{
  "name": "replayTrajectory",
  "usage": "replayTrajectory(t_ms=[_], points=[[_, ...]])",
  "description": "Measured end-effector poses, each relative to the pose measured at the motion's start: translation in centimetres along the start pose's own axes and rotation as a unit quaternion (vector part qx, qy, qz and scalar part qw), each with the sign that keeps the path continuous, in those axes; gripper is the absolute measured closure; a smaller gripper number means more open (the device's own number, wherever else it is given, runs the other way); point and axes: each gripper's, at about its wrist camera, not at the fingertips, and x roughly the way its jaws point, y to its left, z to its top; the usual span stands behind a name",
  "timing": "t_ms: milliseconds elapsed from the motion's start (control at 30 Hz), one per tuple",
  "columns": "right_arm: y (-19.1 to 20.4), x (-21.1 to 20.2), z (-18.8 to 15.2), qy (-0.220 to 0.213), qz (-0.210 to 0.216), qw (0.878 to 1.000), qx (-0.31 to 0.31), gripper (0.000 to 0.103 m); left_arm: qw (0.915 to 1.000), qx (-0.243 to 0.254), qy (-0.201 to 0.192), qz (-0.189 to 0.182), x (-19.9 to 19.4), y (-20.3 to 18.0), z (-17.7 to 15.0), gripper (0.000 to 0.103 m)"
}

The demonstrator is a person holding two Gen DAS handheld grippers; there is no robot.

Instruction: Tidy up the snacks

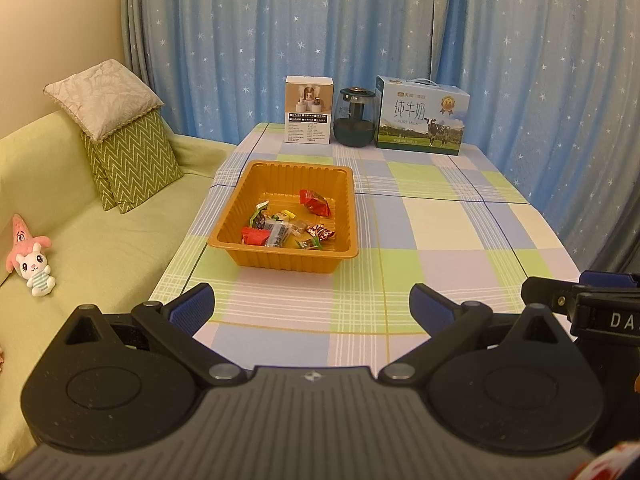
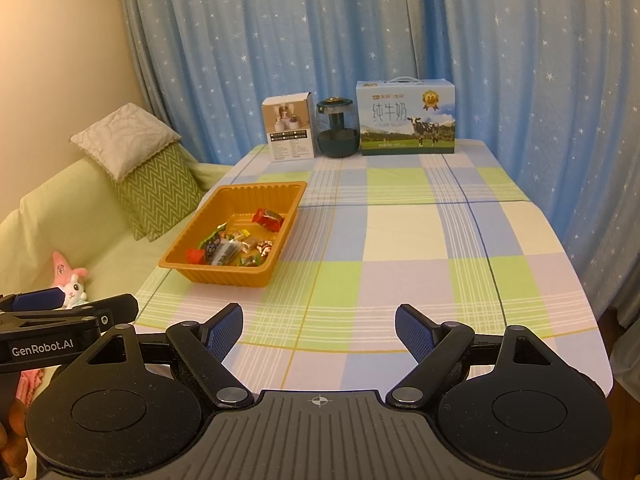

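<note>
An orange plastic tray (image 1: 280, 176) sits on the left part of the checked table; it also shows in the right wrist view (image 2: 240, 194). Several wrapped snacks (image 1: 288, 226) lie inside it, among them a red packet (image 1: 316, 202); the snacks also show in the right wrist view (image 2: 236, 244). My left gripper (image 1: 312, 306) is open and empty, above the table's near edge, short of the tray. My right gripper (image 2: 319, 330) is open and empty, to the right of the left one, well clear of the tray.
A white box (image 1: 309, 110), a dark glass jar (image 1: 356, 118) and a milk carton box (image 1: 422, 114) stand along the table's far edge by the blue curtain. A green sofa (image 1: 80, 240) with cushions (image 1: 132, 160) and plush toys (image 1: 30, 256) is on the left.
</note>
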Motion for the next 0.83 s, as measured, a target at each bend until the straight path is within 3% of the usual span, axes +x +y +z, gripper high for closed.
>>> replayTrajectory(t_ms=[833], points=[[0.03, 0.00, -0.13, 0.000, 0.000, 1.000, 0.002, 0.020, 1.0000, 0.004, -0.007, -0.004, 0.18, 0.11, -0.44, 0.000]])
